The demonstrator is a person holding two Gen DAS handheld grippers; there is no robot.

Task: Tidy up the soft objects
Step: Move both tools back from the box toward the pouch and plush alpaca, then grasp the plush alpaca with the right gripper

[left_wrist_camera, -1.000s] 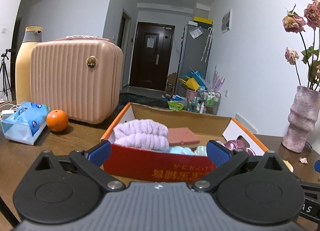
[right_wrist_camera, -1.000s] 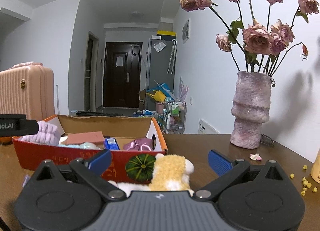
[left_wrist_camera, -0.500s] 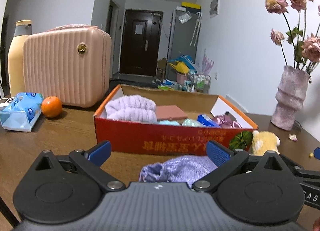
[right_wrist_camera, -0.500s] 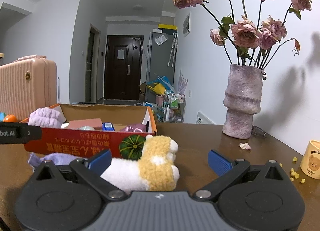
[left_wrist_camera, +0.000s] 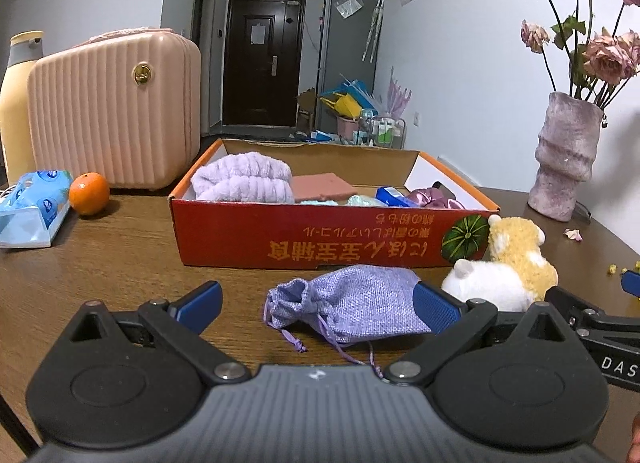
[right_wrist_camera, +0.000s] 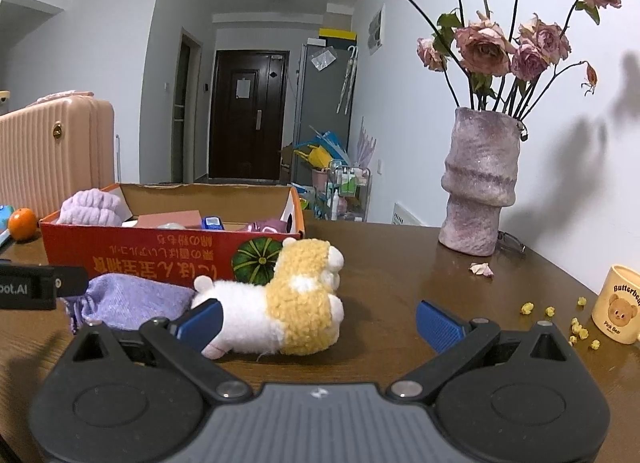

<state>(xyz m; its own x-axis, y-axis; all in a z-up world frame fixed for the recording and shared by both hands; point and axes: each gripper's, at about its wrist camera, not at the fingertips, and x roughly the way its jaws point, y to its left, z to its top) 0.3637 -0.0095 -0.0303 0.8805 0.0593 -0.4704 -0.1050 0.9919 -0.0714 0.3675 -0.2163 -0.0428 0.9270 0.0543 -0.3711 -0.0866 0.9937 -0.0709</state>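
1. Left gripper (left_wrist_camera: 318, 305): fingers spread wide, empty. The lilac drawstring pouch (left_wrist_camera: 352, 303) lies on the surface between them, nearer the right finger.
2. Right gripper (right_wrist_camera: 320, 319): fingers spread, empty – the plush toy (right_wrist_camera: 280, 303) lies toward its left finger.
3. Centre each item before closing; grip the bulk, not the cord.
4. Both grippers sit low and level, pointing at the cardboard box (left_wrist_camera: 320, 239) beyond.

Lilac drawstring pouch (left_wrist_camera: 356, 303); white-and-yellow plush alpaca (right_wrist_camera: 288, 299); red cardboard box (left_wrist_camera: 320, 237), yellow print, green pumpkin; blue-padded fingers (left_wrist_camera: 434, 307).
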